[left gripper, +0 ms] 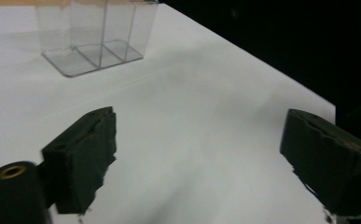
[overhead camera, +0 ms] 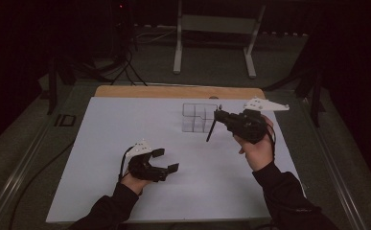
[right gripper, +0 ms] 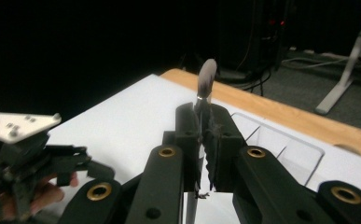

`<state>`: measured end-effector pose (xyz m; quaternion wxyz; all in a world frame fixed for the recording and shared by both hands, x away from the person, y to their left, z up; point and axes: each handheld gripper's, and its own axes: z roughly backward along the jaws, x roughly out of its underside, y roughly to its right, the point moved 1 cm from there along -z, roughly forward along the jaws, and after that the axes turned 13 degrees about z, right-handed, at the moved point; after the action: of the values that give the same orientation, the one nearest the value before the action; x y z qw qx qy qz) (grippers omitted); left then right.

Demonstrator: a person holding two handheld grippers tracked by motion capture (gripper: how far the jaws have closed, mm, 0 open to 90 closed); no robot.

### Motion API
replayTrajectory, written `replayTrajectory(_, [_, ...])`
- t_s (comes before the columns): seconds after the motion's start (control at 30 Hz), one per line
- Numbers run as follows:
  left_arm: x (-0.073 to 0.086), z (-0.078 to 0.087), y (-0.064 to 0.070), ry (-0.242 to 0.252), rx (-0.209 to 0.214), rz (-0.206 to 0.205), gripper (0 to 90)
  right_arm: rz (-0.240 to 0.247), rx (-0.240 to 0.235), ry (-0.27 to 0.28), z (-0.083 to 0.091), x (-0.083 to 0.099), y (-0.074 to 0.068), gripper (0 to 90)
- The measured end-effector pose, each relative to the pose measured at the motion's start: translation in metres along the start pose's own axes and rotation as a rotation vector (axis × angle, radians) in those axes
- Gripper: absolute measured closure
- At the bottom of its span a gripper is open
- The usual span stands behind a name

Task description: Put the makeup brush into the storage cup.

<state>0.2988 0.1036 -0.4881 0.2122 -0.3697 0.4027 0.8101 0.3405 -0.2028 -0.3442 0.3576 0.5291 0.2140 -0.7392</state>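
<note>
A clear plastic organizer (overhead camera: 198,117) with several compartments stands at the back centre-right of the white sheet (overhead camera: 125,139). Just to its right, my right gripper (overhead camera: 217,115) is held above the sheet, shut on a thin utensil (overhead camera: 211,130) whose dark end hangs down toward the sheet. In the right gripper view the utensil's rounded metal end (right gripper: 208,74) sticks up past the jaws of my right gripper (right gripper: 205,116). My left gripper (overhead camera: 168,160) rests low over the sheet's front left, open and empty. The left gripper view shows the left gripper (left gripper: 197,154) open, with the organizer (left gripper: 96,42) far ahead.
A wooden table edge (overhead camera: 173,91) runs behind the sheet. Beyond it, on the floor, stand a metal frame (overhead camera: 178,48) and cables (overhead camera: 125,67). Dark stands flank the table. My left gripper (right gripper: 92,161) appears at the lower left of the right gripper view.
</note>
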Motion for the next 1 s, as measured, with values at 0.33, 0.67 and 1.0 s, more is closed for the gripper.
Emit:
replayTrajectory(0.33, [0.002,-0.001,0.001,-0.011,-0.025,-0.033,1.3,0.052,0.031,0.017,-0.001,-0.019,0.007,84.3])
replayTrajectory(0.67, [0.003,-0.001,0.002,-0.018,-0.026,-0.041,1.3,0.103,0.076,0.055,-0.002,-0.044,0.019,84.3])
replayTrajectory(1.0, [0.003,-0.001,0.002,-0.017,-0.018,-0.040,1.3,0.104,0.126,0.051,-0.016,-0.063,0.038,84.3])
